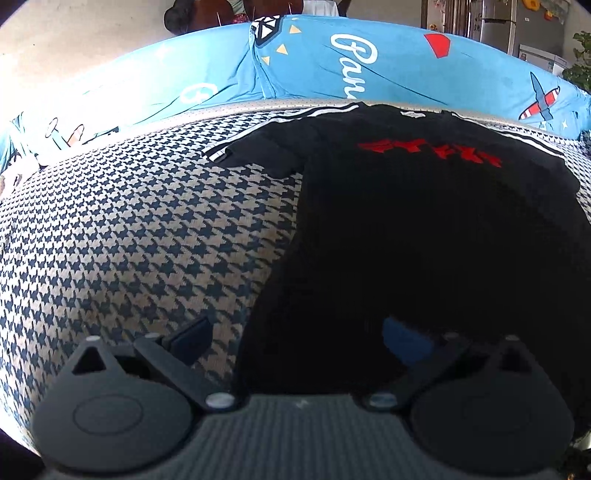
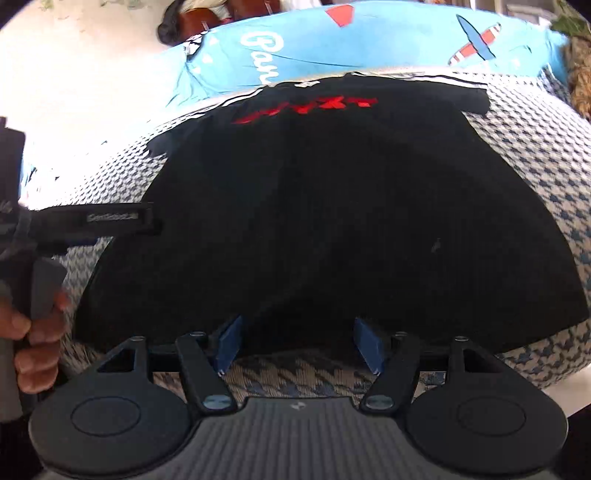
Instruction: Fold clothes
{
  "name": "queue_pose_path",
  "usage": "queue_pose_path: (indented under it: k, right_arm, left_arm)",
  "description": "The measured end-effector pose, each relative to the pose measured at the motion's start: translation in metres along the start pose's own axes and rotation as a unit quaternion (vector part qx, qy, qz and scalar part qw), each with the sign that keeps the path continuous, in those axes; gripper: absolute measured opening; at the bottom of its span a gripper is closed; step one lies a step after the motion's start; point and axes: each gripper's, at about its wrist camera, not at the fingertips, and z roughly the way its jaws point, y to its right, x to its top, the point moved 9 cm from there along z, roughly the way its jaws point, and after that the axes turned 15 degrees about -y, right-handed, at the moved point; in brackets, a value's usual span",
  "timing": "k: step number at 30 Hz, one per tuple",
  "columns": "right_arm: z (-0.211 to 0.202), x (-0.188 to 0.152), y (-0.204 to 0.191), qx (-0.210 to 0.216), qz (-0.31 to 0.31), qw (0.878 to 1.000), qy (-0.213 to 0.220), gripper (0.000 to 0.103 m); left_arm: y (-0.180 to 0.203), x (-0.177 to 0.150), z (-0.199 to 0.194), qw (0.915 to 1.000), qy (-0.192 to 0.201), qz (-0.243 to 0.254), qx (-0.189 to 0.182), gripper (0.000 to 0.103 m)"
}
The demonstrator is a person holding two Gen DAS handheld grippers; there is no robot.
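Observation:
A black T-shirt [image 1: 424,229] with red lettering and white-striped sleeves lies spread flat on a houndstooth-patterned cover [image 1: 129,229]. My left gripper [image 1: 299,339] hovers open over the shirt's lower left side edge, one blue pad above the cover and the other above the black cloth. In the right wrist view the same T-shirt [image 2: 325,206] fills the middle. My right gripper [image 2: 300,343] stands open at its near hem, the blue pads [image 2: 231,341] wide apart and pressing nothing. The left gripper [image 2: 147,221], held by a hand [image 2: 33,332], shows at the left edge.
A bright blue printed sheet [image 1: 314,62] bunches along the far side of the houndstooth cover [image 2: 535,155]. A grey fridge [image 1: 517,22] and a green plant [image 1: 580,66] stand beyond at the top right. Dark furniture [image 2: 192,18] sits behind the sheet.

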Motion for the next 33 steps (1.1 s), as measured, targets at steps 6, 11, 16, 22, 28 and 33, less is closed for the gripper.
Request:
queue_pose_path:
  k: [6,11,16,22,28,33]
  right_arm:
    - [0.005,-0.002,0.001,0.007,0.010,1.000,-0.013,0.069]
    - [0.006,-0.004,0.000,0.006,0.001,1.000,-0.013,0.072]
    - [0.007,-0.001,0.001,0.020,0.012,1.000,-0.014,0.075]
    - [0.008,-0.001,-0.002,0.032,0.004,0.999,-0.014,0.084]
    - [0.008,-0.003,-0.006,0.020,0.005,0.999,-0.025,0.085]
    - [0.003,0.007,-0.003,0.040,0.016,0.999,-0.022,0.085]
  left_arm:
    - [0.003,-0.007,0.007,0.9999,-0.013,0.000,-0.002,0.103]
    - [0.002,-0.009,0.008,0.9998,-0.018,-0.010,-0.006,0.103]
    - [0.004,-0.011,0.007,0.9998,-0.017,-0.006,0.002,0.103]
    - [0.004,-0.012,0.008,0.9999,-0.014,-0.001,0.005,0.103]
    - [0.005,-0.017,0.008,0.9996,-0.025,-0.014,0.001,0.103]
    - [0.008,-0.019,0.004,0.9991,-0.031,-0.027,-0.007,0.103]
